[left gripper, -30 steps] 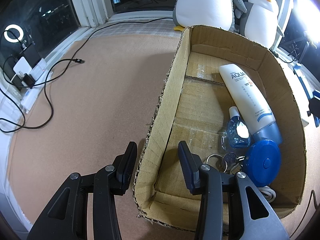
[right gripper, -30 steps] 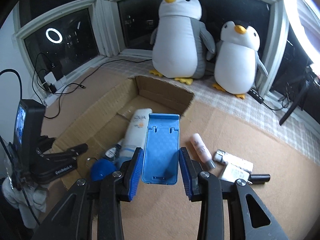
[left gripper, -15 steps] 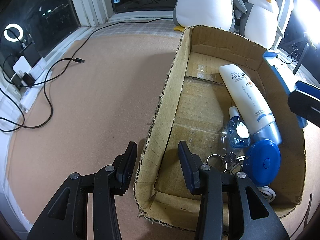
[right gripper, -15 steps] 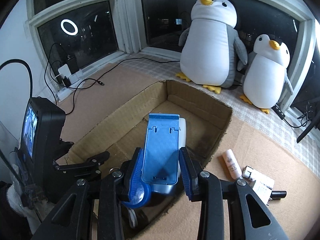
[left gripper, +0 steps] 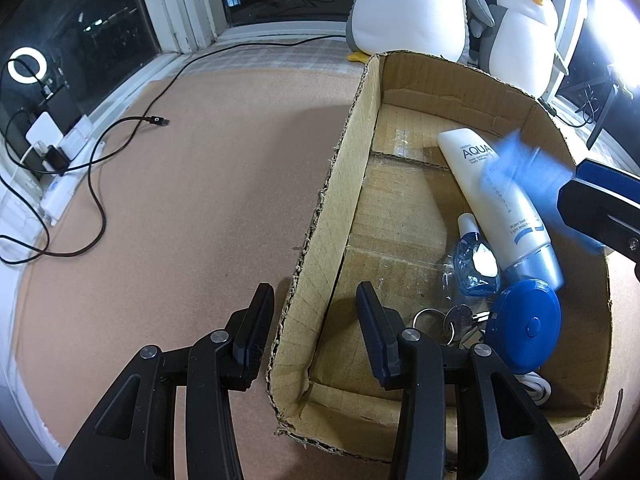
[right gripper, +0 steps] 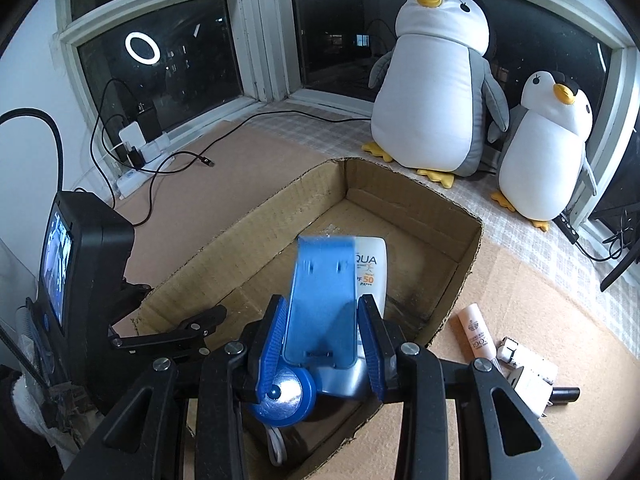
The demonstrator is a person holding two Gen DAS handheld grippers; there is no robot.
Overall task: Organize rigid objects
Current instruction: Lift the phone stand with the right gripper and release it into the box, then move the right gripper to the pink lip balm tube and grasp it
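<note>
An open cardboard box [left gripper: 348, 184] lies on the brown mat. Inside are a white AQUA sunscreen tube [left gripper: 492, 196], a small blue bottle [left gripper: 476, 260], a ring of keys [left gripper: 448, 320] and a round blue tape measure [left gripper: 524, 328]. My left gripper [left gripper: 312, 296] stands open astride the box's near left wall, one finger outside and one inside. My right gripper [right gripper: 322, 308] is shut on a flat blue plastic stand [right gripper: 324, 280], blurred, and holds it over the box [right gripper: 260, 232] above the tube [right gripper: 372, 272]. The stand [left gripper: 528, 176] enters the left wrist view from the right.
A pink tube [right gripper: 474, 332], white packets [right gripper: 528, 368] and a small black item [right gripper: 564, 394] lie on the mat right of the box. Two plush penguins [right gripper: 436, 92] sit by the window. A black cable [left gripper: 120, 132] and a power strip [left gripper: 60, 196] lie at the left.
My right gripper carried the blue stand from beside the box to over its inside, above the sunscreen tube. The left gripper and the box stayed put.
</note>
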